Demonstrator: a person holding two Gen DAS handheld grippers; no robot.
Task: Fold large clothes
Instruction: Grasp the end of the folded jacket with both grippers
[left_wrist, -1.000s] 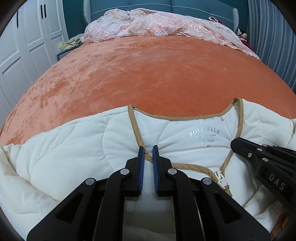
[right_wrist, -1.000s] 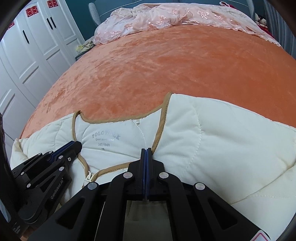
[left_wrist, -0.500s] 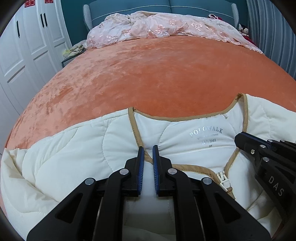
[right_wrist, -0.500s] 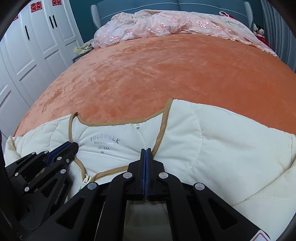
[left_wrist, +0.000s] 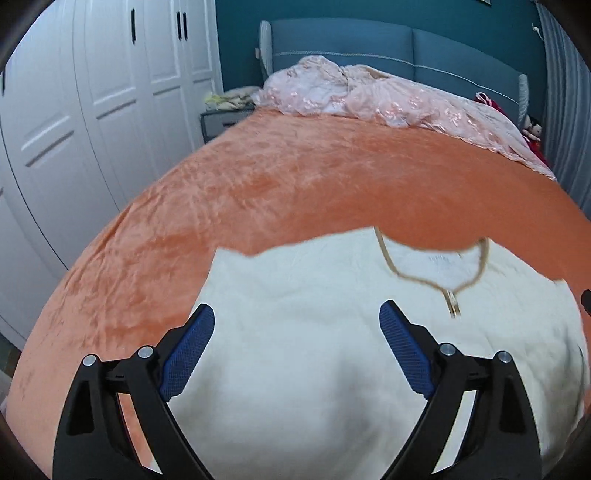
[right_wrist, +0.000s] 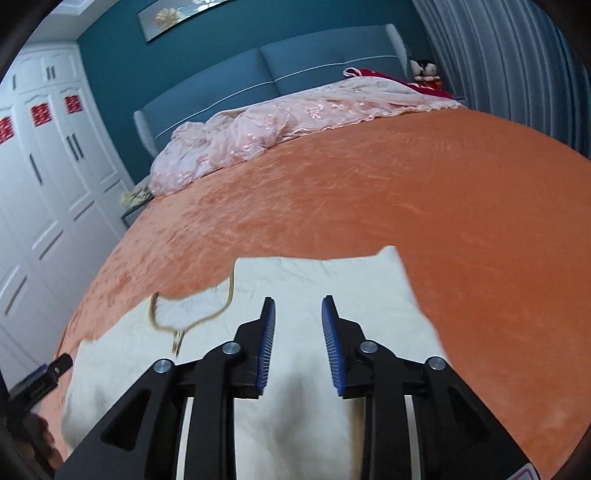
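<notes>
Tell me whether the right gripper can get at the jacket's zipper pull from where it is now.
Probably yes. The right gripper, its jaws opening with nothing between them, hangs above the jacket. The zipper pull lies exposed to its left, and nothing covers it.

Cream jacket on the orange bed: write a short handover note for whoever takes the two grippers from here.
Left gripper: jaws opening, wide apart, nothing between them, above the cream jacket.
Right gripper: jaws opening, partly apart, nothing gripped.
Jacket: lies flat at the near edge of the orange bedspread, front up, tan-trimmed neckline pointing toward the headboard. The pink quilt is bunched at the far end.
Done: jacket laid out and let go. How many folds it already has cannot be told.
Left: take hold of it again and fold it.
</notes>
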